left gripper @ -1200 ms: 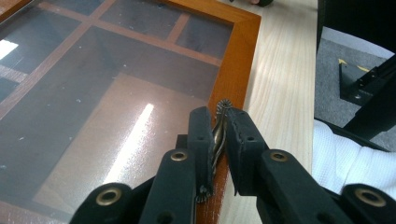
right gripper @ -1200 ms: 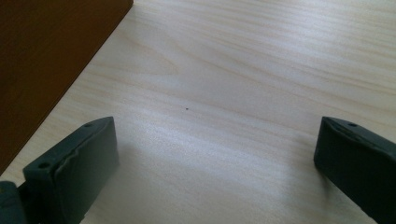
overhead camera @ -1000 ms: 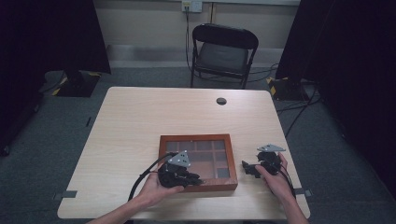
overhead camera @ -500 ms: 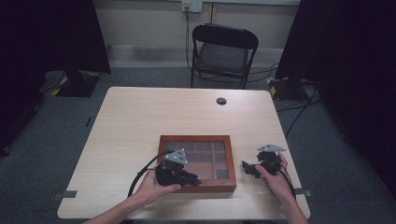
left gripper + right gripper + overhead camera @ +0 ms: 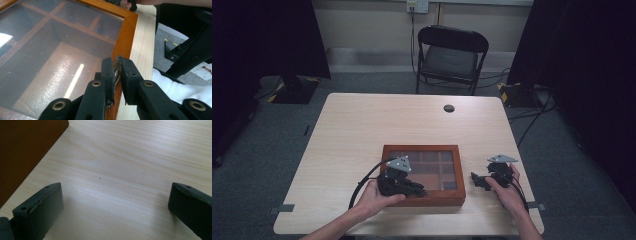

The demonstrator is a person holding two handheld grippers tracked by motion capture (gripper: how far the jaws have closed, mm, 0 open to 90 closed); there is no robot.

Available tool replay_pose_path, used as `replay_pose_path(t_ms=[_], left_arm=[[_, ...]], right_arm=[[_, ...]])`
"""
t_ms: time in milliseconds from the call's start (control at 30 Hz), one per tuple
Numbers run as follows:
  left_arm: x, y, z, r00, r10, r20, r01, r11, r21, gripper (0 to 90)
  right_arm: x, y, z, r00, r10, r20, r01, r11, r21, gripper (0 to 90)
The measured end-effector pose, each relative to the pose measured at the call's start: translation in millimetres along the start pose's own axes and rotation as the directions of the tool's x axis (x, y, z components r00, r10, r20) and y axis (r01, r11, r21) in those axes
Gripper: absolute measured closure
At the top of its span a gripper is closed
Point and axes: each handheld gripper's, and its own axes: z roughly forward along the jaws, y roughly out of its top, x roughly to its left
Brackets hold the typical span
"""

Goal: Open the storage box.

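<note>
Landmark: I place everything against the wooden box (image 5: pixel 423 174), a glass-topped case with dividers inside, sitting on the near half of the table (image 5: pixel 362 125).

Left gripper: my left gripper (image 5: pixel 117 71) sits over the box's near-left part. Its jaws are pinched almost together on a small ridged metal piece (image 5: pixel 117 67) standing at the lid's front rim, probably a knob or clasp; I cannot tell which.

Box lid: the glass lid (image 5: pixel 50 50) looks down and flat on the frame, so I judge the opening is not yet done.

Risk at the knob: the metal piece is thin and ridged, and only the jaw tips hold it. If I pull at a slant, I think it slips out and the lid drops back.

Risk of the box moving: nothing braces the box. If I lift hard from one rim, I expect the whole case to slide or tip toward me, near the table's front edge.

Right gripper: my right gripper (image 5: pixel 486 179) rests on the table just right of the box, apart from it. Its jaws stand wide, gripping nothing, with bare wood between them.

Risk on the right: it sits close to the box's right wall, so a swinging lid or a shifting case could knock into it.

Far off: a small dark disc (image 5: pixel 449 108) lies well beyond the box, out of the way.
</note>
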Motion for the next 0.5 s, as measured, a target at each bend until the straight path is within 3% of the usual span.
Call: replay_pose_path(t_ms=[500], left_arm=[[0.9, 9.7, -5.1, 0.9999, -0.008, 0.014, 0.008, 0.9999, 0.01, 81.2]], right_arm=[[0.0, 0.0, 0.0, 1.0, 0.0, 0.0, 0.0, 1.0, 0.0, 0.0]])
